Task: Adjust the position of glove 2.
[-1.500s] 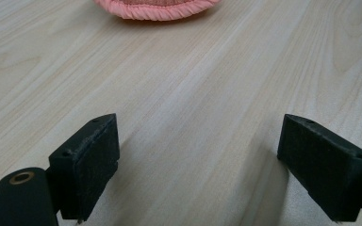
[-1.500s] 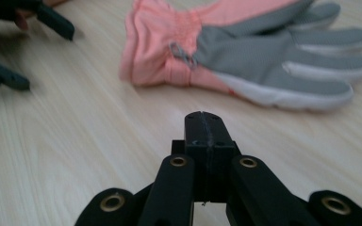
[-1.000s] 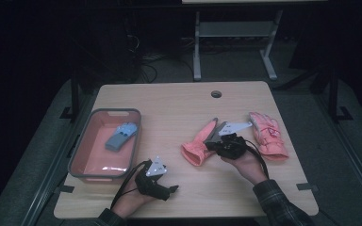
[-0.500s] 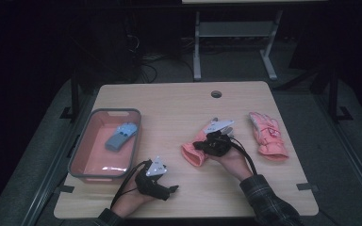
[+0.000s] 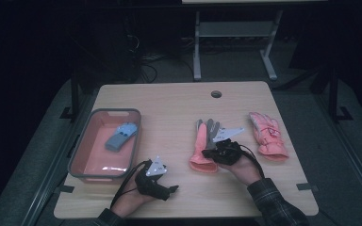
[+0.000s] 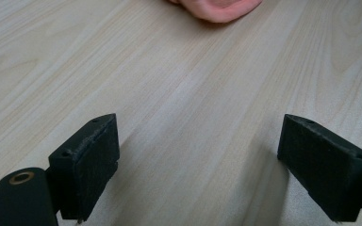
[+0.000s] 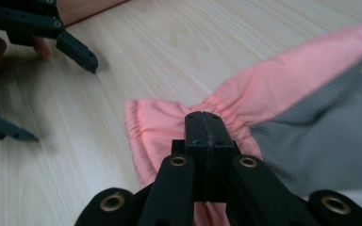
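Observation:
A pink glove with grey fingers (image 5: 201,141) lies lengthwise near the table's middle, its cuff toward the person. My right gripper (image 5: 213,153) comes in from the right at that cuff. In the right gripper view its jaws (image 7: 206,123) are pressed together on the gathered pink cuff (image 7: 160,127). My left gripper (image 5: 173,189) rests near the front edge, pointing right, jaws wide apart (image 6: 198,155) over bare wood. The glove's cuff (image 6: 217,7) shows ahead of it. The left gripper (image 7: 62,101) also stands open at the upper left of the right gripper view.
A second pink glove (image 5: 266,136) lies right of the held one. A grey-rimmed pink tray (image 5: 78,150) at the left holds a blue-grey object (image 5: 121,136). A cable hole (image 5: 216,93) sits near the table's far edge. Metal stand legs stand beyond the table.
The right gripper has moved left with the glove, which has swung from a slant near the second glove to lie straight. The left gripper has stayed put.

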Action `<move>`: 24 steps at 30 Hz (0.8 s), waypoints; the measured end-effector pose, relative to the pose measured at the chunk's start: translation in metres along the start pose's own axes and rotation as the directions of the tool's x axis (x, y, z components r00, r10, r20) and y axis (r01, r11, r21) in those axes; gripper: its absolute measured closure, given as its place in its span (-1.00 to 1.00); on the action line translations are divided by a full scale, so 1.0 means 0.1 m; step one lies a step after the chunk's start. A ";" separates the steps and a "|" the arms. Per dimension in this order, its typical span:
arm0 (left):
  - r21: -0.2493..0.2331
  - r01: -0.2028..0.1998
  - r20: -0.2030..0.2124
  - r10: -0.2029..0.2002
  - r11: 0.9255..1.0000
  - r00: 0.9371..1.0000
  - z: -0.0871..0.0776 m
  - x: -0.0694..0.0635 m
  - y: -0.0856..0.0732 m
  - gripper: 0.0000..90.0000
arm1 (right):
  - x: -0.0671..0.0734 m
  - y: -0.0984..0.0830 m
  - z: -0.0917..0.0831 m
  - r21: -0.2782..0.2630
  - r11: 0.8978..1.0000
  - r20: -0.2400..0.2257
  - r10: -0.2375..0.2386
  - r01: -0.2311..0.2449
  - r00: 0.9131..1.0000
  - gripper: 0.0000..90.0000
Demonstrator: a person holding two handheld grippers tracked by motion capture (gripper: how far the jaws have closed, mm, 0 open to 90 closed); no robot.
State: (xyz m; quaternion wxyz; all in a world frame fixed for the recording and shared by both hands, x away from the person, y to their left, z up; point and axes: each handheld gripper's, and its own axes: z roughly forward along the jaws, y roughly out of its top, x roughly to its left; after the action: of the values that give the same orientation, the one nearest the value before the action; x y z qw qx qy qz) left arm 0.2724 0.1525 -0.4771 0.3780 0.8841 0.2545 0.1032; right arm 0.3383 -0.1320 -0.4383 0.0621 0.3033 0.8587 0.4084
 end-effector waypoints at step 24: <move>0.000 0.000 0.000 0.000 1.000 1.000 0.00 0.00 0.00 -0.72 | -0.18 -0.46 -0.66 0.030 0.999 0.046 0.038 -0.039 0.998 1.00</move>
State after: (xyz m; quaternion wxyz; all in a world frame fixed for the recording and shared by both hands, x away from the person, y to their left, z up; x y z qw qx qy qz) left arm 0.2722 0.1526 -0.4770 0.3778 0.8842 0.2546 0.1032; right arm 0.3077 -0.2082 -0.4307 0.0691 0.3299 0.8573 0.3892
